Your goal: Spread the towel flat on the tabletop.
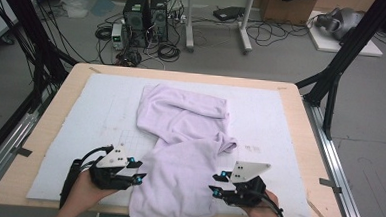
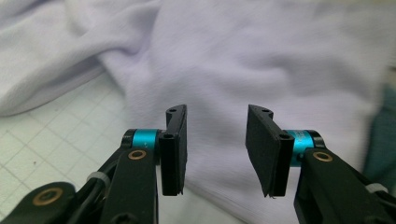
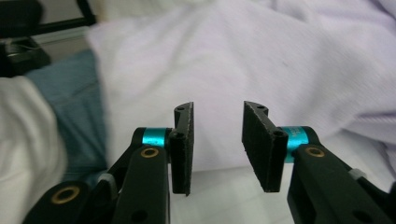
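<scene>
Handling a lilac cloth [image 1: 181, 143], soft, light, floppy, mid-mat and hanging over the 6 o'clock edge; left gripper [image 1: 138, 170] and right gripper [image 1: 216, 183] both parted, empty. Pinch near corners.

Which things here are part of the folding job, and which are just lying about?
In the job: pale purple cloth, left claw, right claw, white mat.
Lying about: computer towers, cables, cardboard box.
</scene>
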`<state>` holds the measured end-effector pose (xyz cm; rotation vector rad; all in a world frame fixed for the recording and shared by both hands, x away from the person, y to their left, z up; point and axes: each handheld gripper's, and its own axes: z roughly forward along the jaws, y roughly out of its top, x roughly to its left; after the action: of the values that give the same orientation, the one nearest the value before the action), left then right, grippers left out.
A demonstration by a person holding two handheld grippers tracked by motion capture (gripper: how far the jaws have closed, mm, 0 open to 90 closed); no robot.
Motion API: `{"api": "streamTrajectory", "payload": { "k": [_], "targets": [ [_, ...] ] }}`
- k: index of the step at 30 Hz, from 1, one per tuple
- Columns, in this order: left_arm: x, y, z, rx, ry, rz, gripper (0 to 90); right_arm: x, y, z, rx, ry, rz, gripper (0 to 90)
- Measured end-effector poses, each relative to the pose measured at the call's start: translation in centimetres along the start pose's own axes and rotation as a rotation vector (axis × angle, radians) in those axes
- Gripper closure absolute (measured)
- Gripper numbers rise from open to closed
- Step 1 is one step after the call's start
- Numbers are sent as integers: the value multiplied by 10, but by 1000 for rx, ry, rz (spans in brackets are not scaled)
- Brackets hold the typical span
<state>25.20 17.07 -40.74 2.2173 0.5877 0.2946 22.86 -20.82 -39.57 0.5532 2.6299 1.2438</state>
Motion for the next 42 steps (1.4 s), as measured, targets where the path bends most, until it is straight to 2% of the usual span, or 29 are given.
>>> {"api": "streamTrajectory", "payload": {
  "k": [1, 3, 5, 6, 7, 8, 9, 11, 13, 14, 16, 21, 23, 25, 29, 31, 32, 35, 36, 38, 40, 42],
  "targets": [
    [4, -1, 8, 15, 8, -7, 579, -5, -3, 6, 7, -4, 7, 622],
    [10, 0, 23, 75, 63, 12, 576, -12, -6, 18, 24, -13, 10, 607],
    [17, -1, 34, 119, 67, 10, 578, -18, -9, 31, 52, -15, 10, 598],
    [19, -2, 38, 129, 52, 8, 602, -20, -10, 35, 57, -11, 18, 598],
    [21, -1, 39, 117, 29, 0, 634, -22, -12, 43, 69, 0, 27, 602],
    [21, -1, 39, 119, 14, 2, 716, -24, -13, 50, 81, 14, 33, 626],
    [20, -1, 39, 121, 4, 15, 769, -25, -14, 54, 91, 29, 35, 651],
    [14, -1, 38, 125, 18, 43, 860, -25, -14, 59, 65, 40, 22, 756],
    [12, -1, 34, 123, 13, 49, 872, -24, -12, 59, 70, 60, 20, 855],
    [11, -1, 30, 110, 12, 45, 875, -22, -11, 59, 65, 59, 4, 863],
    [9, -3, 20, 50, 1, 13, 877, -19, -10, 57, 53, 78, -5, 870],
    [-4, -11, -9, -4, -1, -11, 878, -3, -7, 38, 19, 98, -38, 876],
    [-12, -12, -18, -9, 0, 11, 878, 6, -5, 29, 7, 117, -37, 876],
    [-23, -12, -29, -20, -14, 22, 878, 15, -3, 19, 3, 124, -61, 877],
    [-36, -6, -47, -71, -88, 33, 871, 33, 6, -2, -32, 172, -97, 872],
    [-36, -3, -49, -77, -94, 36, 786, 35, 11, -11, -65, 190, -100, 821],
    [-34, -2, -48, -79, -80, 30, 715, 34, 13, -14, -73, 179, -97, 777],
    [-21, -3, -36, -77, -60, 16, 671, 18, 10, -10, -48, 106, -73, 728],
    [-14, -4, -28, -68, -36, 10, 672, 14, 7, -8, -32, 87, -59, 721],
    [-4, -6, -13, -63, -32, -16, 691, -1, -2, 3, -14, 62, -16, 717],
    [4, -7, 2, -37, -11, -20, 716, -11, -11, 14, 26, 20, -1, 715],
    [11, -7, 16, -9, 3, -28, 724, -18, -17, 20, 39, -10, 14, 712]
  ]
}}
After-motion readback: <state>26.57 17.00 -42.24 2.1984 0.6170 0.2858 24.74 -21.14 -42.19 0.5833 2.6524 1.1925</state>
